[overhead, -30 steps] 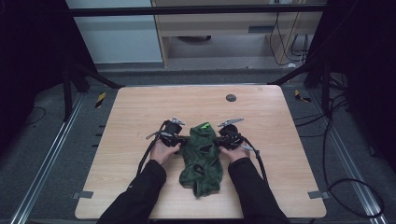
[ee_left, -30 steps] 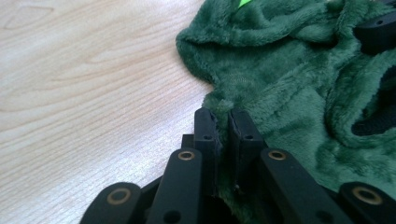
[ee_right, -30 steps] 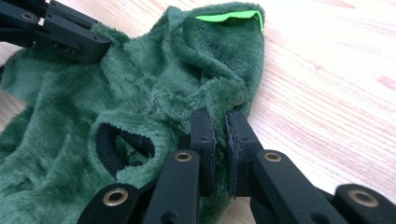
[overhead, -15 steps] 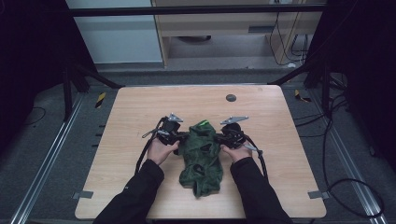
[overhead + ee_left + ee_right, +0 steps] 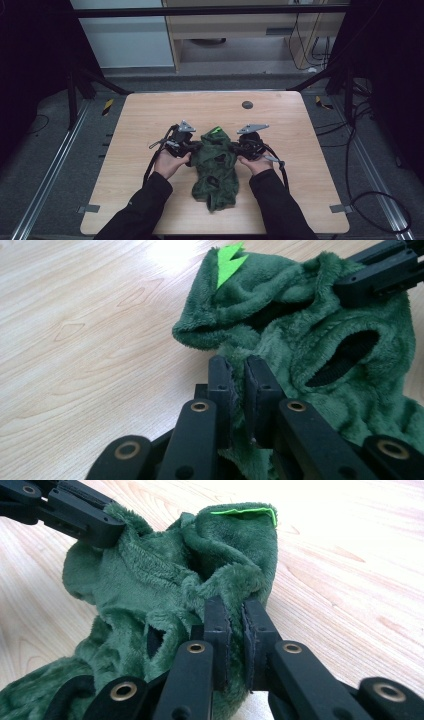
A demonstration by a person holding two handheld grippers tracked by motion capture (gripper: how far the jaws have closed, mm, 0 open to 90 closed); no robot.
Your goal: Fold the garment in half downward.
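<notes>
Green fleece garment at table centre. Left gripper clamped on its 9 o'clock edge, right gripper on 3 o'clock. Dark round disc at 12 o'clock, apart. No readable writing.

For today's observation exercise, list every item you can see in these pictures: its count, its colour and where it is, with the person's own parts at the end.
Garment: one, dark green fleece with a bright green patch, table middle, gripped at both upper sides.
Table: one, light wood, centre of the floor.
Disc: one, dark, set in the table's far edge.
Tape pieces: two, yellow-black, on the floor beside the table's far corners.
Left gripper: one, black, shut on the garment's left side.
Right gripper: one, black, shut on its right side.
Sleeves: two, black, near edge.
</notes>
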